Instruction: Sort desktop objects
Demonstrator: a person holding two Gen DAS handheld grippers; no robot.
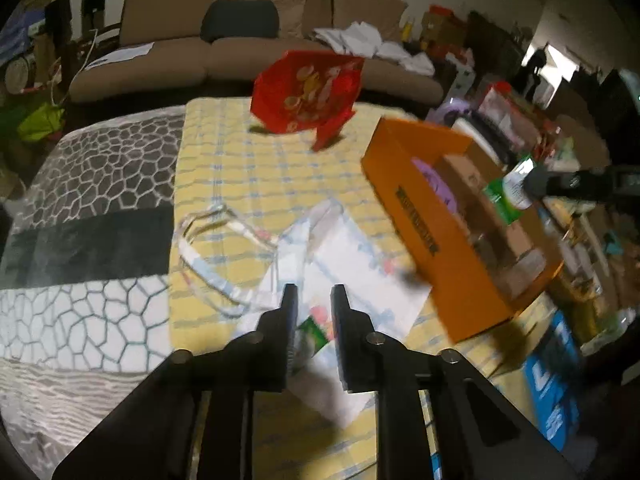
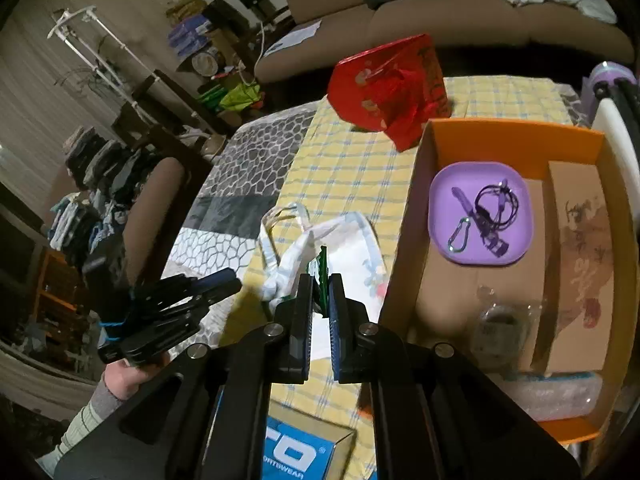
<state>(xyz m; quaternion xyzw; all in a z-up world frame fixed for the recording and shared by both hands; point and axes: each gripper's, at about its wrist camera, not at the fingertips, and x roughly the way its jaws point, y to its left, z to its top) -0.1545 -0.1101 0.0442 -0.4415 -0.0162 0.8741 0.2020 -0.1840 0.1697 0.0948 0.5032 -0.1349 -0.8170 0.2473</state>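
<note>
right tongs (image 2: 320,292) pinch green packet (image 2: 322,268); left tongs (image 1: 314,300) part-open, empty.

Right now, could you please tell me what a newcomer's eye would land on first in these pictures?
Probably the crumpled shiny red plastic bag at the far end of the yellow checked tablecloth. Next, the open orange cardboard box on the right, with a lilac square plate inside. Nearer, the right claw pinches a thin green packet above a white carrier bag.

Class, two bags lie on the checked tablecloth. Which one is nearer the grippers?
The white bag, lying flat just ahead of both grippers. The red bag stands upright at the far end of the cloth, near the sofa.
</note>
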